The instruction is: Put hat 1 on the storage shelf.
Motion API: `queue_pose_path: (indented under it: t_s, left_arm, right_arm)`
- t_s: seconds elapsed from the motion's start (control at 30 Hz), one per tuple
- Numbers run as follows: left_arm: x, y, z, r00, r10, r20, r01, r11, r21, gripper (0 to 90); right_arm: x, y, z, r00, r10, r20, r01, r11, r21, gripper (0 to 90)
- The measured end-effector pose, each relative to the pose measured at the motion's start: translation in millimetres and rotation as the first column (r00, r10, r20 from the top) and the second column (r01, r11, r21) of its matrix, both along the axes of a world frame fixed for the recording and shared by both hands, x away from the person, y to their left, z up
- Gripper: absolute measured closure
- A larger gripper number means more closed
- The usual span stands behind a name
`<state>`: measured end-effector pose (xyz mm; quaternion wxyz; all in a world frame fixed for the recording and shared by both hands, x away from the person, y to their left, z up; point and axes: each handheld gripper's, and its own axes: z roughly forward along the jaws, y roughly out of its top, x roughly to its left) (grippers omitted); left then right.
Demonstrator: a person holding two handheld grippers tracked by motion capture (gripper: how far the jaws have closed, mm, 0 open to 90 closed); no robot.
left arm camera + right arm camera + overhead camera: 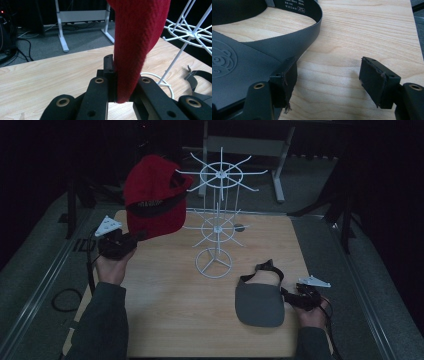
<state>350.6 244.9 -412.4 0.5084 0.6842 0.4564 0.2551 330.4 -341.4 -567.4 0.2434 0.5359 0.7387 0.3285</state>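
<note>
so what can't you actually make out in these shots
- Red cap, left gripper view: top cut off by the upper edge.
- Grey visor, right gripper view: most runs past the left edge; strap print too small to read.
- Rack, high view: whether the cap touches its arms, too dim to tell.

Two black fingers (287, 82) of the right gripper (332, 82) are seen rising from the bottom edge, set wide apart with bare light-wood tabletop (362, 30) between them. The left one is placed against the edge of a grey visor (234, 72), embossed with a bear face. Its black strap (312, 15) is curved across the wood behind.
</note>
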Motion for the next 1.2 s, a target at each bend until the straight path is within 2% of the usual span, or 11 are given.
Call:
queue_pose_path:
  t_s: [1.2]
  left_arm:
    - [-14.6,3.4,26.6,0.9976,0.012,0.068,-0.009,0.999,-0.045,85.8]
  right_arm:
    - [0.1,0.1,0.0,1.0,0.0,0.002,0.0,1.0,0.001,30.7]
